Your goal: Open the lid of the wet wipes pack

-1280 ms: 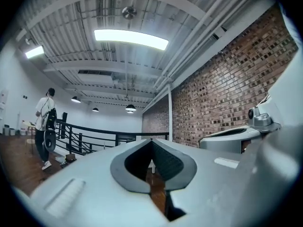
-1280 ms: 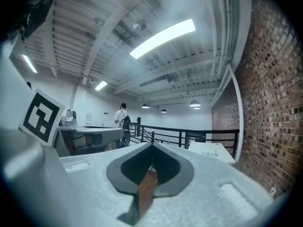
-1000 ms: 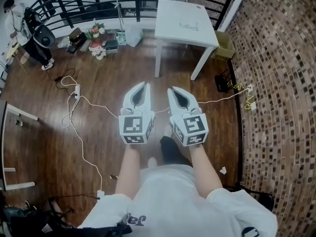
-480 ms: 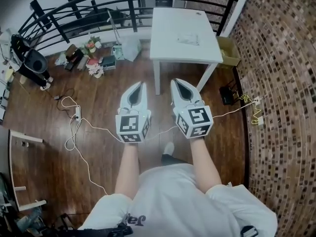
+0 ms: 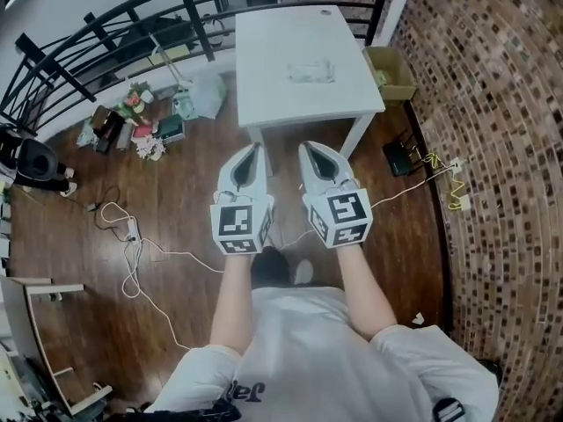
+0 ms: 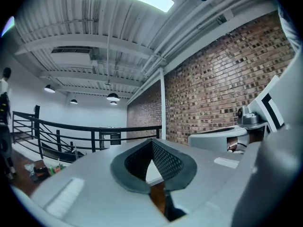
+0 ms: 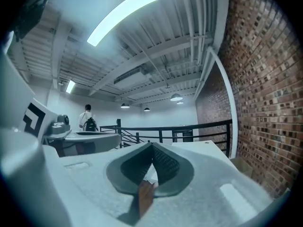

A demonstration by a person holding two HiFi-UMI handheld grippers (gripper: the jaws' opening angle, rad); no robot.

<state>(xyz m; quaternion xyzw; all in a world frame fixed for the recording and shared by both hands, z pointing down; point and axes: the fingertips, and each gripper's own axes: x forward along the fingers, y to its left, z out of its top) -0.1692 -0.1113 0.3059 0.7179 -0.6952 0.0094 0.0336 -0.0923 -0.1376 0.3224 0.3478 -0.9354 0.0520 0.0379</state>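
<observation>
Left claw [image 5: 257, 149] and right claw [image 5: 304, 147]: pale moulded plastic, both clenched, empty. Flat crinkly wet wipes pack [image 5: 311, 72] lay mid square white counter [image 5: 268, 51], well apart from claws. Rough brick wall [image 5: 493, 148] at right, black railing [image 5: 114, 26] behind.

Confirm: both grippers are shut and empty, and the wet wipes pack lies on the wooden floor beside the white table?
The head view shows the wet wipes pack on the white table, not the floor. The left gripper and right gripper are shut and empty.

Closed hand-held gripper [image 7: 152, 146], brick wall [image 7: 265, 79] right
</observation>
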